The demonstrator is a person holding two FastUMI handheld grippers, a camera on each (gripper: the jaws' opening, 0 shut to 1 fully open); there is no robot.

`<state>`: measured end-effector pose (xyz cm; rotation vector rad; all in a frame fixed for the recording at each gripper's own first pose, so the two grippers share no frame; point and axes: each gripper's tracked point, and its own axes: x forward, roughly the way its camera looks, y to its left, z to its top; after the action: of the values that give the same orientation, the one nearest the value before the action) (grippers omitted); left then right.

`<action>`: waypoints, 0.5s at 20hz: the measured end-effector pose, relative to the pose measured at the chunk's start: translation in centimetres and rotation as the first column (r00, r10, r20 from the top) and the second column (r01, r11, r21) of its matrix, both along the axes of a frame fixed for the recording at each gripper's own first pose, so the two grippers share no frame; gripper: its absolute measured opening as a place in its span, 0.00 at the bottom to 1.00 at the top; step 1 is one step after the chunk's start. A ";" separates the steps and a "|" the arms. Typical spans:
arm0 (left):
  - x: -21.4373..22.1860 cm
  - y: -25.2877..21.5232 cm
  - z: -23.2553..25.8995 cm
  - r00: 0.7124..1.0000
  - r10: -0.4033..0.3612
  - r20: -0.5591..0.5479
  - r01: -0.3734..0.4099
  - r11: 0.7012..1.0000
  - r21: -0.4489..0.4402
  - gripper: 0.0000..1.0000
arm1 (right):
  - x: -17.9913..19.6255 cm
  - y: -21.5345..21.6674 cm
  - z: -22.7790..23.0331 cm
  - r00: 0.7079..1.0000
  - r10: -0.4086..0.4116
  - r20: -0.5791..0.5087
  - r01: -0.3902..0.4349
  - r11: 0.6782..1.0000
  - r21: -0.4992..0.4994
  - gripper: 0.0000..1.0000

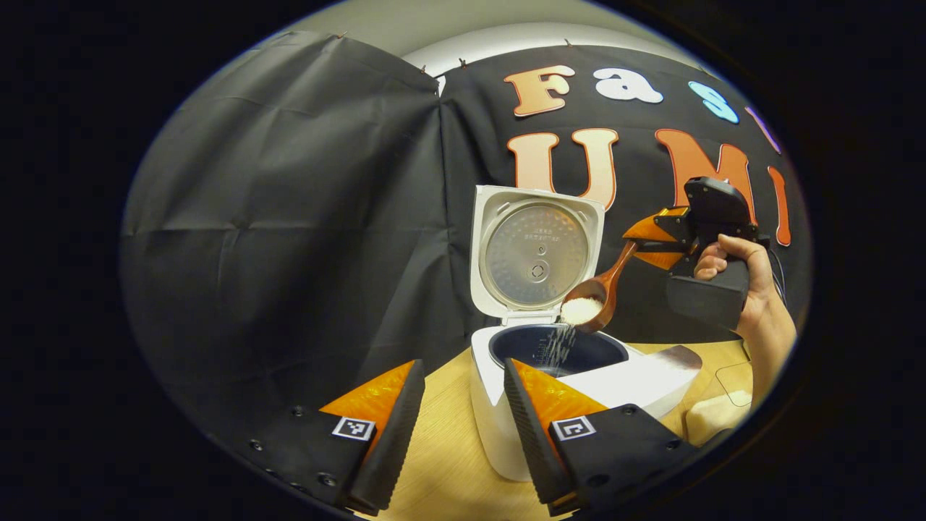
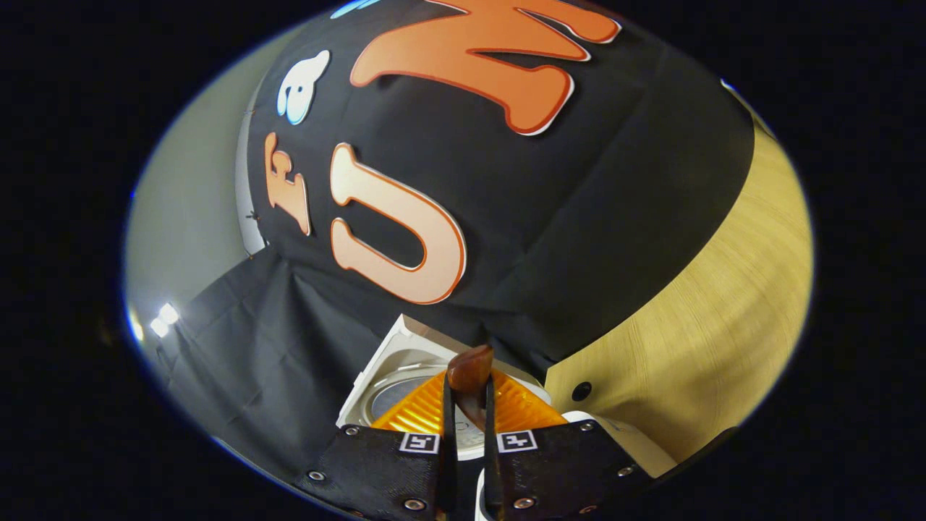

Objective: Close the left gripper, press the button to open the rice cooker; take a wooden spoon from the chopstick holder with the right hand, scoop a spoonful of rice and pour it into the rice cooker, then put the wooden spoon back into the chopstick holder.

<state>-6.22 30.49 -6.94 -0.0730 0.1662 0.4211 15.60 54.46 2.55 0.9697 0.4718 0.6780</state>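
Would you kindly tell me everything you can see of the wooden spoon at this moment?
The wooden spoon is reddish-brown, glossy wood, with a slim handle and a rounded bowl. The right gripper is shut on the handle's upper part; in the right gripper view the handle's end sticks up between the fingers. The spoon hangs tilted, bowl downward, above the open rice cooker, in front of its raised lid. White rice lies in the bowl and streams off its lower edge into the dark inner pot.
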 end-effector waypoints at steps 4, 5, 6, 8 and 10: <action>0.1 0.2 0.0 1.000 0.002 -0.005 -0.002 1.000 0.006 0.74 | -0.2 0.5 0.3 0.992 0.026 0.125 -0.017 0.997 -0.078 0.14; 0.1 0.2 0.1 1.000 0.004 -0.006 -0.004 1.000 0.008 0.74 | -0.3 0.5 0.5 0.988 0.030 0.155 -0.016 0.996 -0.090 0.14; 0.0 0.2 0.0 1.000 0.005 -0.007 -0.005 1.000 0.009 0.74 | -0.5 0.5 0.7 0.982 0.043 0.184 -0.023 0.994 -0.107 0.14; 0.1 0.2 0.3 1.000 0.004 -0.006 -0.004 1.000 0.012 0.74 | -0.9 0.6 1.1 0.968 0.063 0.243 -0.032 0.991 -0.132 0.14; 0.0 0.1 0.5 1.000 0.003 -0.004 -0.003 1.000 0.014 0.74 | -1.3 0.6 1.7 0.949 0.084 0.303 -0.038 0.987 -0.156 0.14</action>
<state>-6.19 30.60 -6.46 -0.0586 0.1671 0.4255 14.34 55.06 4.24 0.6946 0.2708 0.8238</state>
